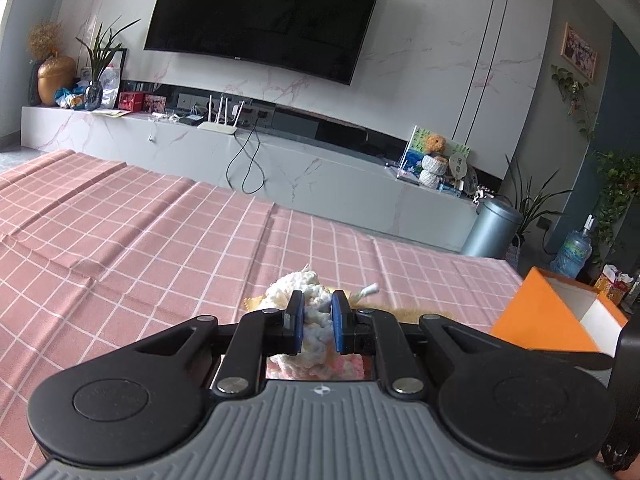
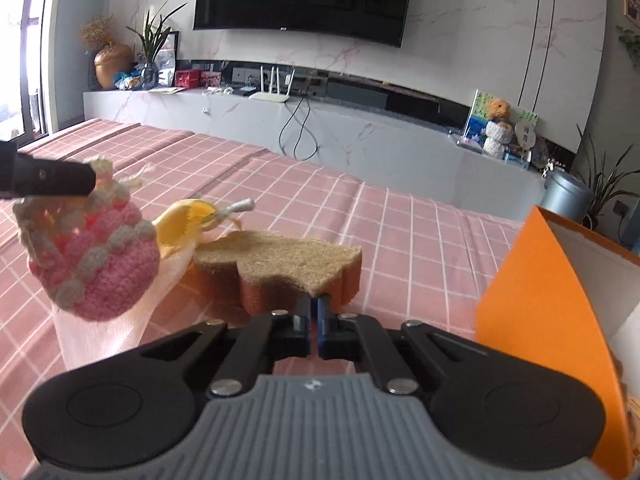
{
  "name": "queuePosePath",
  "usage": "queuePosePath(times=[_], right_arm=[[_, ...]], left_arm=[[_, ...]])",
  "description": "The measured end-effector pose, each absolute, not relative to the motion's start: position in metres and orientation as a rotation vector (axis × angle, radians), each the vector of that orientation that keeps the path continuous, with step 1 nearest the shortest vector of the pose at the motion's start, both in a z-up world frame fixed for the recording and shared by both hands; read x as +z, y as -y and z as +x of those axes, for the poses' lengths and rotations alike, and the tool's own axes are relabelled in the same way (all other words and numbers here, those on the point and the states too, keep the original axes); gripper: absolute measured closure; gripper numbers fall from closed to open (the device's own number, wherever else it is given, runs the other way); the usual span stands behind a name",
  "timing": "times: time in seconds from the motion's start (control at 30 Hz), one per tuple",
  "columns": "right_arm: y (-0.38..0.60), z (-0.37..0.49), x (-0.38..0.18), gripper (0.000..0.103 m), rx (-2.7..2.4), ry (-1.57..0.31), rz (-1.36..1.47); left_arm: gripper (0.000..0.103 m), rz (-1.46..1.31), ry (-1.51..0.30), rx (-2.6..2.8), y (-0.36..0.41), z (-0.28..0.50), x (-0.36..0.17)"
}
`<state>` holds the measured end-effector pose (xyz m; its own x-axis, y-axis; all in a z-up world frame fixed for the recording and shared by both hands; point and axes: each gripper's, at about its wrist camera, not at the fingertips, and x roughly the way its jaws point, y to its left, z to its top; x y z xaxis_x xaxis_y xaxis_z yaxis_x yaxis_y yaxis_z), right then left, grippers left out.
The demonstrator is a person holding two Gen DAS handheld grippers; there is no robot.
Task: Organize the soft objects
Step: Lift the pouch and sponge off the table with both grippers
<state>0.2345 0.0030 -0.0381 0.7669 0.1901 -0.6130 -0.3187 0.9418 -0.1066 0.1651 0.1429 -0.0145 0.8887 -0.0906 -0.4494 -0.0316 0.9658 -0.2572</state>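
Pink-and-cream crocheted toy (image 2: 94, 254) is clamped at its cream top by the left gripper (image 1: 316, 322) and held above the pink checked tablecloth (image 1: 140, 240). Brown bread-shaped sponge (image 2: 276, 266) is pinched at its near edge by the right gripper (image 2: 314, 322), just beside the orange box (image 2: 536, 304).

Left wrist view: crocheted toy (image 1: 316, 312) mostly hidden behind the left gripper (image 1: 316, 322); its lower part is out of sight. Orange box (image 1: 560, 312) cut off at right edge, interior only partly seen. Right wrist view: sponge (image 2: 276, 264) near edge is covered by the right gripper (image 2: 318, 312); left gripper (image 2: 48, 180) cropped at left edge, jaws not visible.
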Motion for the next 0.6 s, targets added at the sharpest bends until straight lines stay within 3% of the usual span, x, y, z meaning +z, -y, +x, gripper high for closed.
queuePosePath(times=[0.3,0.6], right_arm=[[0.018,0.159,-0.026,0.103,0.282,-0.703,-0.207],[0.031,0.091,-0.037,0.103,0.359,-0.816,-0.241]], left_arm=[[0.087,-0.259,-0.466,-0.072,-0.126,0.131,0.003],[0.087,-0.317,-0.618,-0.164,-0.110,0.090,-0.024]])
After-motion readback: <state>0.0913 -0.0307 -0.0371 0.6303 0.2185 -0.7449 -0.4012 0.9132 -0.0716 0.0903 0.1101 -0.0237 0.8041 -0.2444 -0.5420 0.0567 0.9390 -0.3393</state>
